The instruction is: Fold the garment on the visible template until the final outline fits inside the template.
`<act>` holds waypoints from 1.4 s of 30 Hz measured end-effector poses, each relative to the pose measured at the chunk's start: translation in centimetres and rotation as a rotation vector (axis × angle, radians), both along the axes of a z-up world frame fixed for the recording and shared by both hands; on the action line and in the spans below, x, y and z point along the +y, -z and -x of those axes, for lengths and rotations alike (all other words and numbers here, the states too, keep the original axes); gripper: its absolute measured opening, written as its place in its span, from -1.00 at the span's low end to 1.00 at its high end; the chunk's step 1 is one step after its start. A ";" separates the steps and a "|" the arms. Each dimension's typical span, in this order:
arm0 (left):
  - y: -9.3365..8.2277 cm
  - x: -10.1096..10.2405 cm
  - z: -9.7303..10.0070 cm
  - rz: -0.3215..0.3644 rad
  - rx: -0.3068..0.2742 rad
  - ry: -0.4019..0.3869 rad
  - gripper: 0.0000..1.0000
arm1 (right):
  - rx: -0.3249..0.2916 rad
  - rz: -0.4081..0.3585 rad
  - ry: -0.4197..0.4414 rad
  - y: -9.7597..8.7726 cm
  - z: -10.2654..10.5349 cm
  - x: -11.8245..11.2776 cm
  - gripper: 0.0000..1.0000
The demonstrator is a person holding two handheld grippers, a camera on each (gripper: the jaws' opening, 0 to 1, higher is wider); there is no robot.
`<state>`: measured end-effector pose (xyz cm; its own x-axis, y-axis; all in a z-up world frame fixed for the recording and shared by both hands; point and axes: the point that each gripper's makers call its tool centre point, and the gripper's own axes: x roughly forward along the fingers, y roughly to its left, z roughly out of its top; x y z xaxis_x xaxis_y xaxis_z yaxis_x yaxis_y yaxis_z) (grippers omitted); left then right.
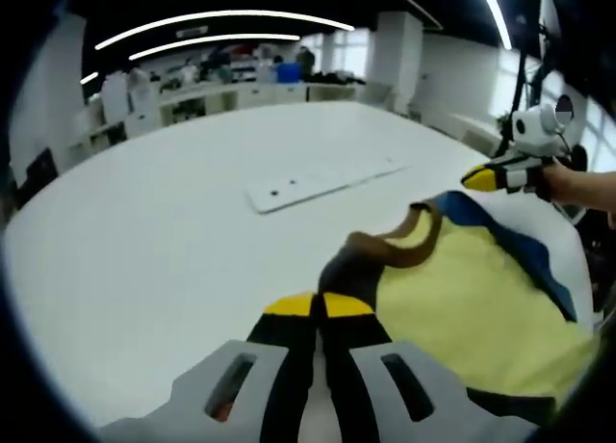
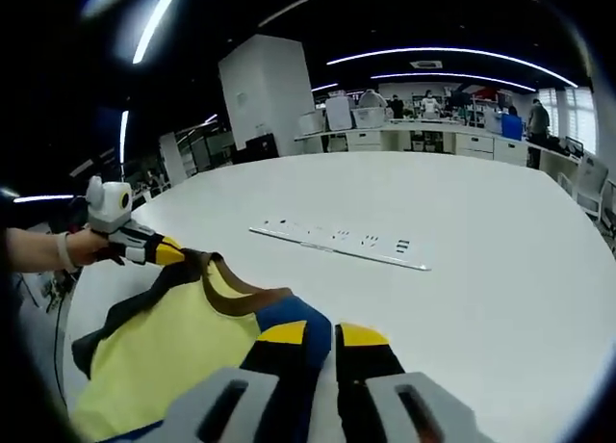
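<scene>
A yellow garment (image 1: 462,308) with blue sleeves and a brown collar (image 1: 390,252) hangs stretched between both grippers over a white table (image 1: 173,231). My left gripper (image 1: 318,306) is shut on dark fabric beside the collar. At the right of the left gripper view, the right gripper (image 1: 496,178) grips the blue shoulder edge. In the right gripper view, my right gripper (image 2: 324,334) pinches blue fabric of the garment (image 2: 173,347), and the left gripper (image 2: 159,252), held by a hand, grips the collar side at the left. No template outline is visible to me.
A flat white socket strip (image 1: 318,183) (image 2: 337,243) lies in the middle of the table (image 2: 481,270). Desks, shelves and people stand far behind the table. The table's near edge runs just below the garment.
</scene>
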<state>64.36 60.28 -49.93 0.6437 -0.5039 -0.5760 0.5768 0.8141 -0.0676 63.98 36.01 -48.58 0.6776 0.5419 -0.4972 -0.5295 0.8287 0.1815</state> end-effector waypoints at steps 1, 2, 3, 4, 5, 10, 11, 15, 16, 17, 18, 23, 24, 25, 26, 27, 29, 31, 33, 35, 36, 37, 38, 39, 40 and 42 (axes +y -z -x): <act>-0.3 0.1 0.2 0.006 -0.003 -0.004 -1.00 | -0.004 -0.001 -0.002 -0.3 0.2 0.0 -0.84; -0.7 0.3 0.3 0.007 -0.006 -0.006 -1.00 | -0.006 -0.003 -0.003 -0.4 0.3 0.1 -0.82; -0.9 0.4 0.5 0.007 -0.008 -0.005 -1.00 | -0.012 -0.016 -0.008 -0.9 0.5 0.2 -0.78; -1.1 0.4 0.6 0.005 -0.012 -0.005 -1.00 | -0.013 -0.016 -0.006 -1.0 0.6 0.1 -0.74; -1.5 0.5 0.8 0.007 -0.021 0.000 -1.00 | -0.021 -0.013 -0.007 -1.3 0.9 0.1 -0.73; -2.8 1.1 1.4 0.001 -0.040 -0.008 -1.00 | -0.020 -0.022 -0.005 -2.1 2.3 -0.2 -0.72; -3.2 1.3 1.6 0.009 -0.042 -0.016 -1.00 | -0.020 -0.027 -0.005 -2.2 2.3 -0.2 -0.72; -4.1 1.8 2.6 0.008 -0.055 -0.021 -1.00 | -0.021 -0.035 -0.015 -2.9 3.9 -0.2 -0.74; -4.5 2.1 3.0 0.007 -0.059 -0.022 -1.00 | -0.023 -0.033 -0.017 -3.2 4.4 -0.2 -0.73; -4.7 2.2 3.3 0.008 -0.062 -0.023 -1.00 | -0.022 -0.035 -0.018 -3.3 4.8 -0.2 -0.74; -5.2 2.5 3.8 0.010 -0.069 -0.026 -1.00 | -0.026 -0.041 -0.022 -3.7 5.4 -0.1 -0.73; -6.3 3.8 5.7 0.001 -0.090 -0.038 -1.00 | -0.041 -0.055 -0.028 -4.8 7.3 0.2 -0.74; -6.5 4.0 6.1 0.002 -0.096 -0.040 -1.00 | -0.040 -0.052 -0.028 -4.8 7.7 0.2 -0.74; -6.7 4.2 6.4 0.006 -0.099 -0.043 -1.00 | -0.043 -0.049 -0.027 -5.0 8.1 0.2 -0.74; -6.9 4.6 7.1 0.007 -0.103 -0.047 -1.00 | -0.047 -0.054 -0.027 -5.3 8.8 0.2 -0.74; -7.1 4.8 7.5 0.008 -0.107 -0.051 -1.00 | -0.049 -0.056 -0.025 -5.5 9.2 0.2 -0.74; -7.4 5.2 8.5 0.018 -0.112 -0.060 -1.00 | -0.057 -0.062 -0.020 -6.0 10.0 0.1 -0.74; -7.6 5.5 9.2 0.027 -0.114 -0.070 -1.00 | -0.063 -0.068 -0.014 -6.4 10.7 0.0 -0.74; -8.0 5.7 10.1 0.035 -0.120 -0.076 -1.00 | -0.071 -0.069 -0.007 -6.9 11.4 -0.2 -0.75; -8.4 6.0 10.9 0.041 -0.130 -0.081 -1.00 | -0.078 -0.070 -0.005 -7.3 12.2 -0.2 -0.75; -8.6 6.1 11.2 0.045 -0.133 -0.085 -1.00 | -0.081 -0.072 -0.004 -7.6 12.6 -0.3 -0.75; -8.8 6.3 11.7 0.049 -0.138 -0.088 -1.00 | -0.085 -0.074 -0.002 -7.9 13.1 -0.3 -0.75; -9.0 6.5 11.9 0.050 -0.141 -0.091 -1.00 | -0.087 -0.075 -0.001 -8.0 13.4 -0.4 -0.75; -9.2 6.7 12.3 0.051 -0.145 -0.095 -1.00 | -0.092 -0.073 -0.001 -8.3 14.0 -0.4 -0.75; -9.3 6.8 12.6 0.050 -0.147 -0.096 -1.00 | -0.094 -0.071 -0.002 -8.3 14.1 -0.4 -0.74; -9.7 7.1 13.2 0.055 -0.155 -0.100 -1.00 | -0.102 -0.067 -0.004 -8.7 15.2 -0.6 -0.74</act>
<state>51.12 67.37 -40.19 0.7708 -0.4609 -0.4398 0.5001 0.8654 -0.0303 48.76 35.37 -39.91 0.7204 0.5745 -0.3885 -0.5513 0.8143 0.1818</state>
